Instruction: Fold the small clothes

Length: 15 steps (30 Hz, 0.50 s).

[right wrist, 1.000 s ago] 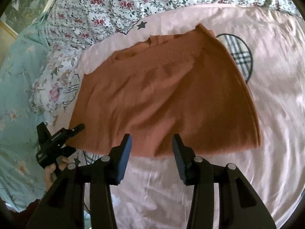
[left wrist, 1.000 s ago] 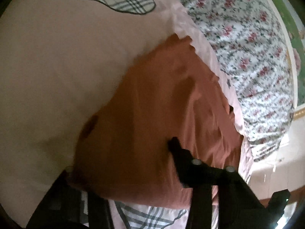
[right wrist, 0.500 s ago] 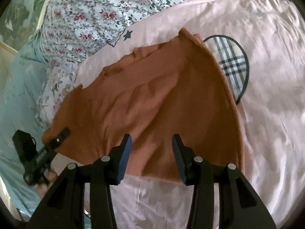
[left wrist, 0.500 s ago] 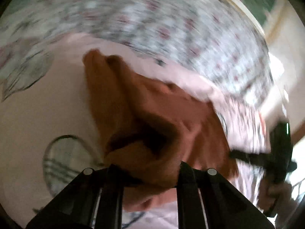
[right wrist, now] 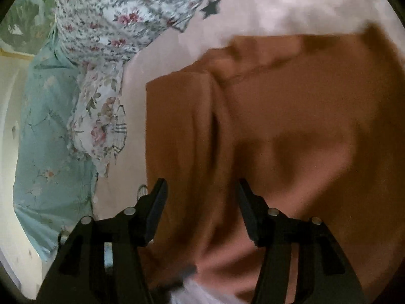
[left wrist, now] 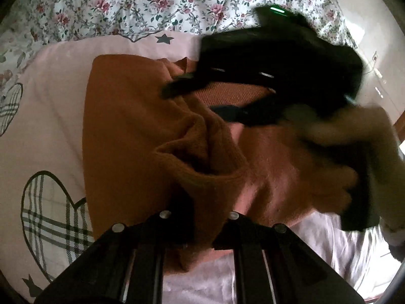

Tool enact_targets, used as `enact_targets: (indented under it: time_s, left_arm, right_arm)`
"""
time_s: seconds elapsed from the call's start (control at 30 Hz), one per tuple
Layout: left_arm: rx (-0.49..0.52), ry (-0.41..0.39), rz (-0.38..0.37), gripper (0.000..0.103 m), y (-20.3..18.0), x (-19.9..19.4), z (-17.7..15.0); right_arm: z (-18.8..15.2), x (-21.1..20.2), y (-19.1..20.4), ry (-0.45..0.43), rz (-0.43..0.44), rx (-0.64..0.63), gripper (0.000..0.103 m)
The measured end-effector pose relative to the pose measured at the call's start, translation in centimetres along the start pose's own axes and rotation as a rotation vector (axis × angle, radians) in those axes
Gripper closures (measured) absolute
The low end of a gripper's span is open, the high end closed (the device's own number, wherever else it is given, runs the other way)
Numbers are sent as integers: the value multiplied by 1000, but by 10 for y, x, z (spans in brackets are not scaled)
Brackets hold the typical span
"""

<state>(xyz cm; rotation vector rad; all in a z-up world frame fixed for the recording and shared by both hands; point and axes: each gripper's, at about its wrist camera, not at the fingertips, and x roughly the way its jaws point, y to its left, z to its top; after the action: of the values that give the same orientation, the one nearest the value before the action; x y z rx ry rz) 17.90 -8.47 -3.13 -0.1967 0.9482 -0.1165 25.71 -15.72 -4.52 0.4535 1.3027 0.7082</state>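
A rust-orange knit garment (left wrist: 131,116) lies on the pink bedsheet (left wrist: 50,106). My left gripper (left wrist: 200,228) is shut on a bunched edge of it, with cloth pinched between the fingers and folded over toward the middle. The right gripper (left wrist: 202,98) shows in the left wrist view, blurred, low over the garment's far part. In the right wrist view the garment (right wrist: 291,131) fills the frame and the right gripper (right wrist: 201,190) is open just above it, with cloth between and below the fingers but not clamped.
A floral quilt (left wrist: 152,2) lies beyond the garment. A pale green floral cover (right wrist: 50,139) hangs at the bed's side. Plaid heart prints (left wrist: 48,215) mark the sheet. The bed edge and a light wall (right wrist: 10,152) are at the left.
My left gripper has lifted the garment's edge and carried it over toward the middle. The right gripper has moved forward and down, close over the garment, still open.
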Motion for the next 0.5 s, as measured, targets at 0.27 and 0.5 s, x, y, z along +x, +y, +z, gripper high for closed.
enact_targets:
  time_s: [0.27,0.5]
  left_arm:
    - [77,-55,-68,95,-32,-28,13]
    - [124,-29,-300,95,-93,-9,27]
  right_arm:
    - [14,-31,28,-47,2,-134,89]
    - [-3,-123,-27,-160,-92,-110,89]
